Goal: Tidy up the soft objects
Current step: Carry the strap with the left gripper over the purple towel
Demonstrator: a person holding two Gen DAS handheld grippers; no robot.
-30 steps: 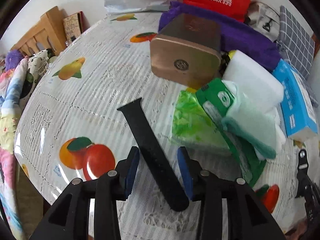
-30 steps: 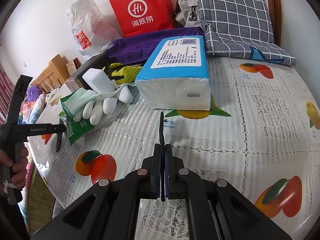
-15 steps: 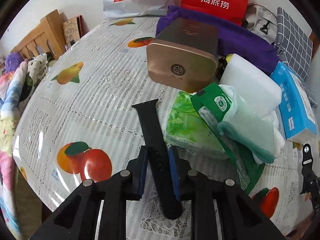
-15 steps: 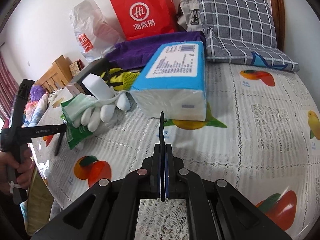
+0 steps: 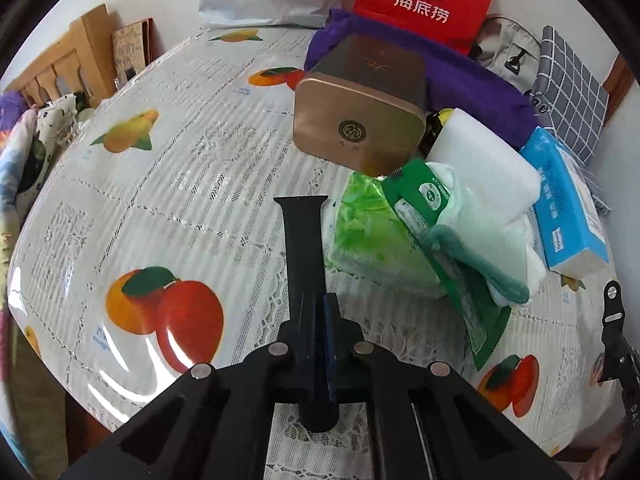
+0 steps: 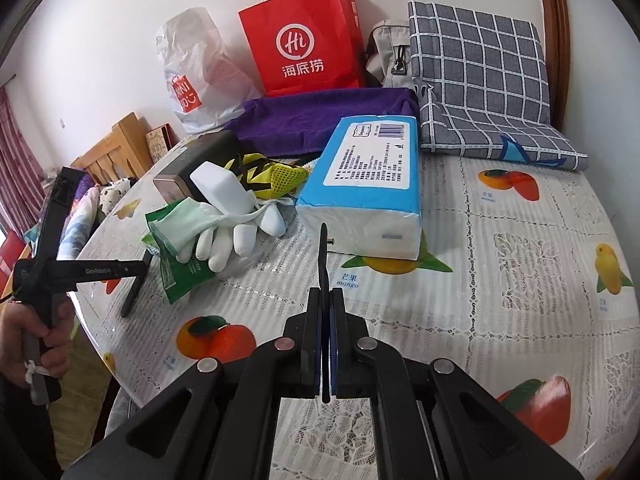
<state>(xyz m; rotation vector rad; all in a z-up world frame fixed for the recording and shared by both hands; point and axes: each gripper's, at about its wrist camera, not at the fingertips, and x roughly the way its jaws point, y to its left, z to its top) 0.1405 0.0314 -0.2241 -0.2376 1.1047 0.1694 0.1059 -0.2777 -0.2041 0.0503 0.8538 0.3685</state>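
Note:
A black watch strap (image 5: pixel 302 240) lies flat on the fruit-print tablecloth (image 5: pixel 180 168), and my left gripper (image 5: pixel 316 312) is shut on its near end. In the right wrist view that strap (image 6: pixel 134 294) slants down to the table's left edge below the left gripper, which a hand (image 6: pixel 44 340) holds. My right gripper (image 6: pixel 326 300) is shut on a second thin black strap piece (image 6: pixel 323 248), seen edge-on with a small pin near its tip, above the cloth. White gloves (image 6: pixel 232 232), a green packet (image 5: pixel 372 232) and a white foam block (image 5: pixel 484 172) are piled to the right of the left gripper.
A brown tin box (image 5: pixel 360 120) stands behind the strap. A blue tissue pack (image 6: pixel 368 176) lies just beyond the right gripper. Purple towel (image 6: pixel 320 120), checked cushion (image 6: pixel 480 80), red bag (image 6: pixel 304 40) and plastic bag (image 6: pixel 196 72) line the back. Yellow mesh gloves (image 6: pixel 276 172) sit mid-pile.
The left jaws closed from wide apart onto the black strap, which now runs straight ahead between them. The right gripper rose slightly, still gripping its strap piece.

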